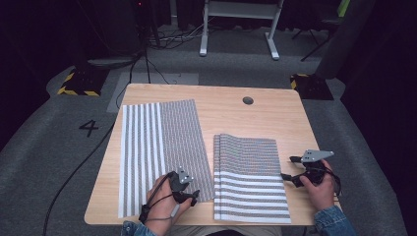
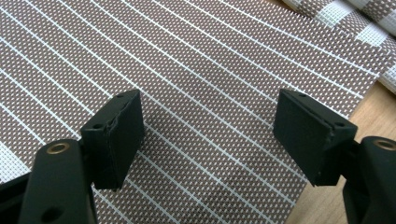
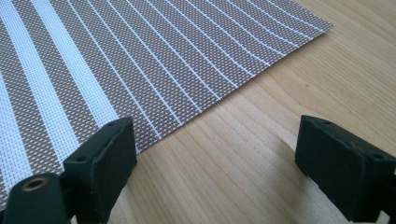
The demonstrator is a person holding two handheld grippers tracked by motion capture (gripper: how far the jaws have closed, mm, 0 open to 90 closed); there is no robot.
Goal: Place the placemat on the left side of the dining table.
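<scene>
Left placemat [image 1: 162, 152]: woven striped mesh, lying flat and unfolded on the left half of the tabletop [image 1: 231, 115], long side running away from the person. Left hand-held gripper [image 1: 189, 192] sits over this mat's near right corner, jaws spread wide with nothing between them; in the left gripper view the pads [image 2: 119, 137] hover above the brown, thin-lined part of the weave [image 2: 210, 84], bare wood just beyond the right-hand pad. Right of that hand-held gripper, and just beside it, lies the second placemat [image 1: 251, 179], folded over on itself, its doubled fold at the far end, near edge at the tabletop's front. Right hand-held gripper [image 1: 291, 169] rests just off this mat's right edge, jaws likewise released and empty; the right gripper view has the mat's edge [image 3: 205, 112] running under the left pad [image 3: 105, 165], with bare wood beneath the right one. Handling, as judged: both mats look light, thin, limp enough to fold yet springy, so a fold may creep open. The mesh should give decent friction. Best hold is likely a corner or free edge, one jaw slid beneath; a pinch mid-surface would find nothing to grip.
</scene>
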